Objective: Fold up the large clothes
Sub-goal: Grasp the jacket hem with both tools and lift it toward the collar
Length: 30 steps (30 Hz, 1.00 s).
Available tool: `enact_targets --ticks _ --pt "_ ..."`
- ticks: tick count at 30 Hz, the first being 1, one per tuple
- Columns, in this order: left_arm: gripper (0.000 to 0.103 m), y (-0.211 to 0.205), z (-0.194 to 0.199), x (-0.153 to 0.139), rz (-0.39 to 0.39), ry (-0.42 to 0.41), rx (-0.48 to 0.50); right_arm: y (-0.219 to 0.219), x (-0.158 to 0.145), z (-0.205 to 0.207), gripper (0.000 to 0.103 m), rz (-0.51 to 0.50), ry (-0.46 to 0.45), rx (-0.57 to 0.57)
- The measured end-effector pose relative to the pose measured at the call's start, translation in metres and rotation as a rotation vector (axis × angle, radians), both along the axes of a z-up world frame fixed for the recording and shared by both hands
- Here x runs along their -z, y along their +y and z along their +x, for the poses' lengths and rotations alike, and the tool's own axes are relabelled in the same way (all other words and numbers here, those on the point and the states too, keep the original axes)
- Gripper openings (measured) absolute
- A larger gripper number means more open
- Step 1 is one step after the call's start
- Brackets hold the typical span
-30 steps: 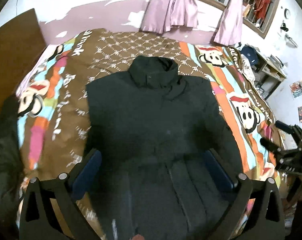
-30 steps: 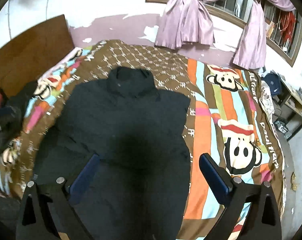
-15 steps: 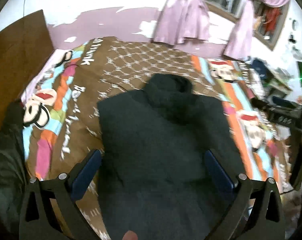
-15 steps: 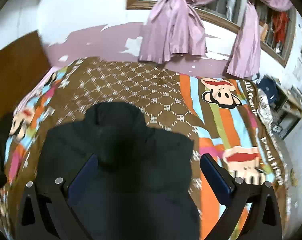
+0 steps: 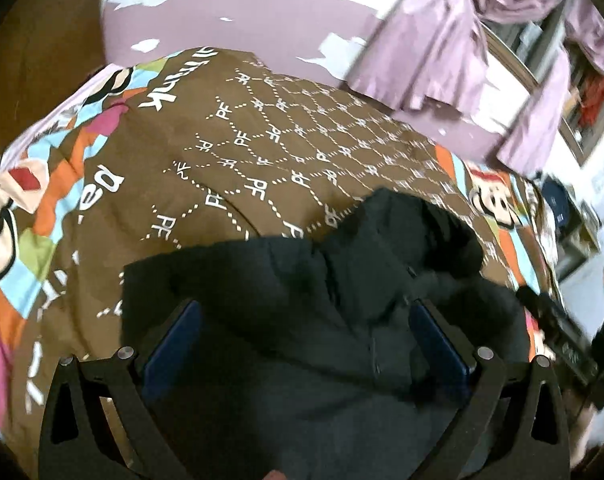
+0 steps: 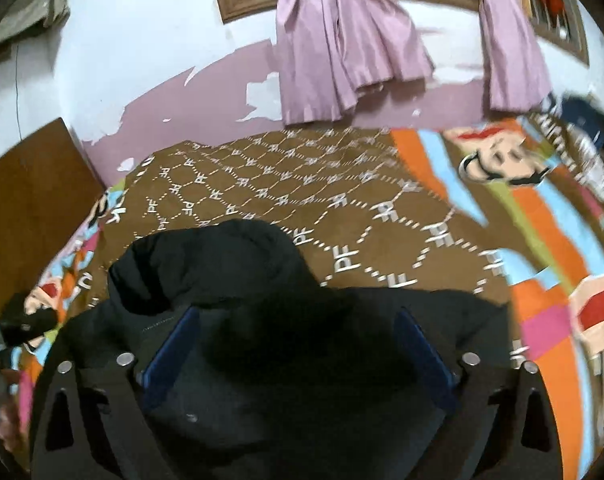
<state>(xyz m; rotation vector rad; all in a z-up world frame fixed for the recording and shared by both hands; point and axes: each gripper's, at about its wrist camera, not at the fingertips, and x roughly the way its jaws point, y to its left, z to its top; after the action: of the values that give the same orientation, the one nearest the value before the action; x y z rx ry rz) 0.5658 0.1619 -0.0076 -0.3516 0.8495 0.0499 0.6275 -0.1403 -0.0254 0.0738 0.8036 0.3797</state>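
On the bed's patterned cover (image 6: pixel 382 216) a black padded jacket (image 6: pixel 302 340) lies flat, collar toward the wall. The left hand-held gripper (image 5: pixel 306 344) stands wide over one shoulder; the right hand-held gripper (image 6: pixel 297 348), wide though its jaws have just been closing, holds nothing. Likely next: pinch both shoulders for a fold. Lilac curtains (image 6: pixel 342 40) hang behind

Dim indoor light in both views. The black jacket (image 5: pixel 302 320) reads as a nearly featureless dark mass. Motion blur smears the 3 o'clock edges; fisheye bending and black vignette corners ring each frame.
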Motion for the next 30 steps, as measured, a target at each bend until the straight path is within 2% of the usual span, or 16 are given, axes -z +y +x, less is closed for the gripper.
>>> enact_targets --ticks 3,8,9,11,12,13,14,15,16,17,18,21,24,27,30 --pt "0.101 0.001 0.021 0.010 0.013 0.040 -0.011 0.004 0.009 0.012 0.076 -0.010 0.011 -0.012" --pt "0.100 -0.018 0.044 0.015 0.041 0.029 0.010 0.007 0.018 0.030 0.073 0.016 0.041 -0.006" --pt "0.100 -0.020 0.047 0.014 0.036 0.014 0.004 0.007 0.019 0.033 0.068 0.019 0.045 -0.005" --pt "0.092 -0.023 0.054 0.013 0.020 -0.003 0.002 0.009 0.021 0.037 0.059 0.021 0.059 -0.004" --pt "0.079 -0.025 0.058 0.014 0.015 -0.001 0.005 0.009 0.021 0.038 0.051 0.026 0.064 -0.005" --pt "0.058 -0.027 0.064 0.015 0.017 0.011 0.011 0.008 0.023 0.038 0.047 0.034 0.074 -0.008" --pt "0.047 -0.029 0.071 0.018 0.024 0.035 0.020 0.007 0.024 0.039 0.038 0.042 0.085 -0.013" --pt "0.027 -0.031 0.076 0.022 0.027 0.066 0.036 0.006 0.025 0.039 0.024 0.049 0.096 -0.021" --pt "0.013 -0.034 0.079 0.025 0.025 0.079 0.045 0.006 0.027 0.037 0.017 0.054 0.108 -0.035" --pt "0.011 -0.036 0.077 0.026 0.028 0.073 0.044 0.007 0.027 0.035 0.010 0.046 0.109 -0.042" --pt "0.009 -0.038 0.074 0.025 0.037 0.060 0.039 0.006 0.027 0.030 0.009 0.029 0.099 -0.045" --pt "0.006 -0.041 0.061 0.022 0.077 0.008 0.046 0.004 0.022 0.016 0.007 -0.004 0.060 -0.059" --pt "0.005 -0.040 0.042 0.021 0.077 -0.039 0.044 -0.004 0.018 -0.001 0.006 -0.019 0.051 -0.059" --pt "0.004 -0.036 0.023 0.020 0.060 -0.058 0.044 -0.011 0.012 -0.018 0.005 -0.032 0.041 -0.079" --pt "0.004 -0.037 -0.004 0.015 0.074 -0.065 0.079 -0.021 0.008 -0.045 0.004 -0.028 0.060 -0.110"
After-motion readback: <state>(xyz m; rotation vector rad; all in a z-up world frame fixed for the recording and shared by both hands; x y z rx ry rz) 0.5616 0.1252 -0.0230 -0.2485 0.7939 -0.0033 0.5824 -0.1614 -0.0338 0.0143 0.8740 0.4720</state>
